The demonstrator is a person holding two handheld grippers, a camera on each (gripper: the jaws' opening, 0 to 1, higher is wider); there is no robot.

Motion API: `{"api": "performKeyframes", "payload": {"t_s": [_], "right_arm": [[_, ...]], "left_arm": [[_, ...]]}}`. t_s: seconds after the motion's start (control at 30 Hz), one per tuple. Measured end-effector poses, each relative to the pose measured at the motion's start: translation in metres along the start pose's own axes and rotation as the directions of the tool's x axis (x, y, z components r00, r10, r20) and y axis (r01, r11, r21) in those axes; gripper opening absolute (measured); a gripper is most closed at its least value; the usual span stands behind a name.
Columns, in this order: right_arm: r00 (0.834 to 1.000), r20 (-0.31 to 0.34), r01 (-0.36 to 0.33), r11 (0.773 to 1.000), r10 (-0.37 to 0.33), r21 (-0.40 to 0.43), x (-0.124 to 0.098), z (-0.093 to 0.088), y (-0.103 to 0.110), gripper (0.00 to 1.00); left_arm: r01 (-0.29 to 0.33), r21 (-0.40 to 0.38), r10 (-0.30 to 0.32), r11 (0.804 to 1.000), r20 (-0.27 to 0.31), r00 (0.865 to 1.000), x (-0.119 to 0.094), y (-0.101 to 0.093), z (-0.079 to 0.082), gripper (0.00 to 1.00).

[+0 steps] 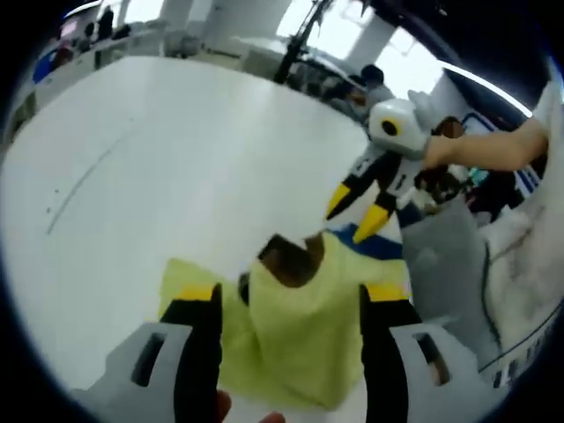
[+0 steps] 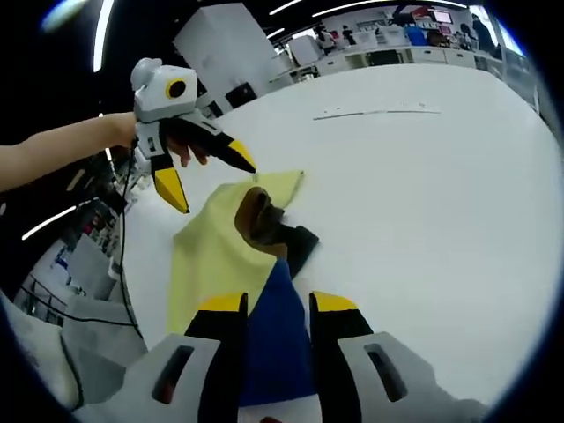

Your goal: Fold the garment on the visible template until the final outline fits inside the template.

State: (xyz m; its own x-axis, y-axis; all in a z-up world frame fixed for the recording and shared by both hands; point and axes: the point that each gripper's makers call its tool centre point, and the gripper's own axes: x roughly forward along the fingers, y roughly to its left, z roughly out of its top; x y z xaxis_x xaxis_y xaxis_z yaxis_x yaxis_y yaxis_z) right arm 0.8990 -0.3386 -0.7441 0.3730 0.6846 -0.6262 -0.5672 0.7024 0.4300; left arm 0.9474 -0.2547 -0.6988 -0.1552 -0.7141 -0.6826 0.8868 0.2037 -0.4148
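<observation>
Garment [image 1: 295, 330] fabric, pale yellow with a brown collar patch, is lying on the white table [image 1: 159, 167] in the left gripper view, bunched between the left gripper [image 1: 291, 317]'s two black, yellow-banded jaws. The jaws are standing wide apart on either side of the cloth, released rather than pinching it. A strip of blue template [image 1: 370, 245] is peeking out beyond the garment's far edge. The right gripper [image 1: 363, 211] is hovering above that edge with its yellow-tipped jaws spread, held by a bare forearm [image 1: 493, 145] reaching in from the right.

Across in the right gripper view, the right gripper [image 2: 275, 308] is pointing along the blue template [image 2: 275, 339], which is running up between its jaws; the jaws are parted and not gripping anything. The yellow garment [image 2: 211, 256] is lying just beyond and left of the template, its brown collar [image 2: 260, 216] uppermost. The left gripper [image 2: 207, 181] is hanging over the garment's far corner, jaws splayed open, held by a hand [image 2: 176, 141].
</observation>
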Motion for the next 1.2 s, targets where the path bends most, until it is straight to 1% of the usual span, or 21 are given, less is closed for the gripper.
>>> {"api": "performKeyframes", "payload": {"t_s": [0.03,0.07,0.23,0.33,0.37,0.47,0.57,0.67,0.83,1.0,1.2], "right_arm": [[1.000,0.000,-0.005,1.000,0.005,0.009,0.000,-0.001,0.001,0.28],[1.000,0.002,-0.010,1.000,0.010,0.013,0.000,-0.001,0.001,0.28],[1.000,-0.010,-0.023,1.000,0.023,0.018,0.004,-0.002,0.004,0.28],[1.000,-0.012,-0.029,0.999,0.029,0.024,0.005,-0.003,0.005,0.28],[0.999,-0.013,-0.030,0.999,0.030,0.024,0.005,-0.003,0.005,0.28],[0.999,-0.018,-0.028,0.999,0.029,0.028,0.006,-0.005,0.004,0.28],[0.999,-0.020,-0.030,0.999,0.031,0.038,0.007,-0.007,0.004,0.28],[0.999,-0.023,-0.033,0.999,0.034,0.038,0.008,-0.007,0.005,0.27],[0.999,-0.030,-0.038,0.998,0.039,0.041,0.008,-0.009,0.007,0.26],[0.999,-0.033,-0.042,0.998,0.043,0.046,0.009,-0.011,0.007,0.25],[0.998,-0.019,-0.059,0.996,0.060,0.065,0.008,-0.009,0.012,0.19]], "left_arm": [[0.020,-0.013,-0.019,1.000,0.012,1.000,0.001,-0.003,0.002,0.65],[0.029,-0.018,-0.029,0.999,0.012,1.000,0.002,-0.004,0.002,0.66],[0.066,-0.061,-0.068,0.996,-0.027,0.997,0.008,-0.006,-0.009,0.65],[0.080,-0.077,-0.083,0.994,-0.033,0.996,0.008,-0.007,-0.014,0.64],[0.085,-0.089,-0.088,0.992,-0.029,0.996,0.008,-0.007,-0.015,0.65],[0.095,-0.134,-0.094,0.986,0.010,0.995,0.009,-0.007,-0.013,0.67],[0.110,-0.183,-0.103,0.977,0.045,0.994,0.011,-0.005,-0.012,0.68],[0.105,-0.193,-0.099,0.976,0.040,0.994,0.012,-0.003,-0.015,0.68],[0.132,-0.197,-0.128,0.971,0.034,0.991,0.014,-0.009,-0.016,0.67],[0.157,-0.211,-0.153,0.965,0.034,0.988,0.014,-0.015,-0.017,0.61],[0.158,-0.178,-0.156,0.971,0.028,0.987,0.007,-0.021,-0.018,0.58]]}}
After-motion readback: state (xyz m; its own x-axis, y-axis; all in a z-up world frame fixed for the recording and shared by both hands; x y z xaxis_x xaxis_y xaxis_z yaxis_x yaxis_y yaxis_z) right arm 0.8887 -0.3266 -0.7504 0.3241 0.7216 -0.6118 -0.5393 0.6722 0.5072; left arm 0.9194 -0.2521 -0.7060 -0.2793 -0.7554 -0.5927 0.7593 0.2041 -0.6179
